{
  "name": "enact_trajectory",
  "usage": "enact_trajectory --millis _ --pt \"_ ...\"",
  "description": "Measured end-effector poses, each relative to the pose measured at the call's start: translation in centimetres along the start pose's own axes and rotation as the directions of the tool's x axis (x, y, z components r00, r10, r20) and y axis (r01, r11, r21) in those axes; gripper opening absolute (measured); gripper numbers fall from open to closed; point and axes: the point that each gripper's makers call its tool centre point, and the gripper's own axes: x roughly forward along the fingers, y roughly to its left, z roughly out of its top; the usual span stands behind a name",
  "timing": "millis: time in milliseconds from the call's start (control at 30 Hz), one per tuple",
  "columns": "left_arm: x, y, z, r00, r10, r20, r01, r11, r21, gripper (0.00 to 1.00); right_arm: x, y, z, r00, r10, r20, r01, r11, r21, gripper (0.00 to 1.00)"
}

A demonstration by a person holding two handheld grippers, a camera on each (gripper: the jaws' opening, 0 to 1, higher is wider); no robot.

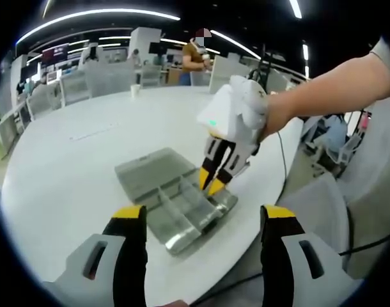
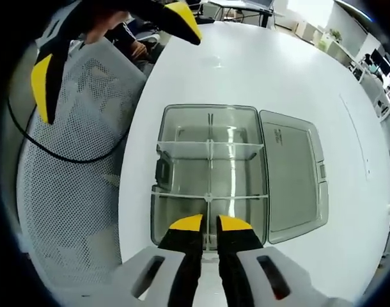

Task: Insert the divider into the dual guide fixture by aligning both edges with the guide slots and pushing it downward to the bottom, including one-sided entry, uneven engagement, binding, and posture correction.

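A clear plastic box [image 1: 182, 214] [image 2: 246, 125] lies near the edge of a round white table [image 1: 73, 160] [image 2: 259, 57], its hinged lid [image 1: 147, 169] [image 2: 291, 173] open flat beside it. Clear cross dividers [image 2: 211, 150] stand in its guide slots. My right gripper [image 1: 212, 183] [image 2: 209, 224], held by a hand, points down into the box's near compartment. Its jaws are almost together on a thin clear divider [image 2: 209, 203] that runs along the box's middle line. My left gripper [image 1: 204, 214] [image 2: 112, 51] hovers open off the table edge, apart from the box.
A grey mesh chair [image 2: 67, 185] [image 1: 323, 211] stands just off the table edge by the box, with a black cable [image 2: 48, 150] hanging across it. A paper cup [image 1: 135, 89] stands at the far side. A person [image 1: 196, 54] stands beyond the table.
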Motion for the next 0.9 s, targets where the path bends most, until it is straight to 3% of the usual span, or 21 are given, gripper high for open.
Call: enact_trajectory --millis 333,900 --pt "-0.04 0.37 -0.12 1.0 0.002 -0.001 -0.002 1.0 0.002 0.71 0.33 0.19 0.05 1.0 0.01 0.004 -0.009 1.0 -0.024 0.0" --pt "-0.04 0.55 -0.14 1.0 0.008 -0.002 -0.008 1.0 0.0 0.71 1.0 0.3 -0.1 1.0 0.016 -0.018 -0.016 1.0 0.02 0.0"
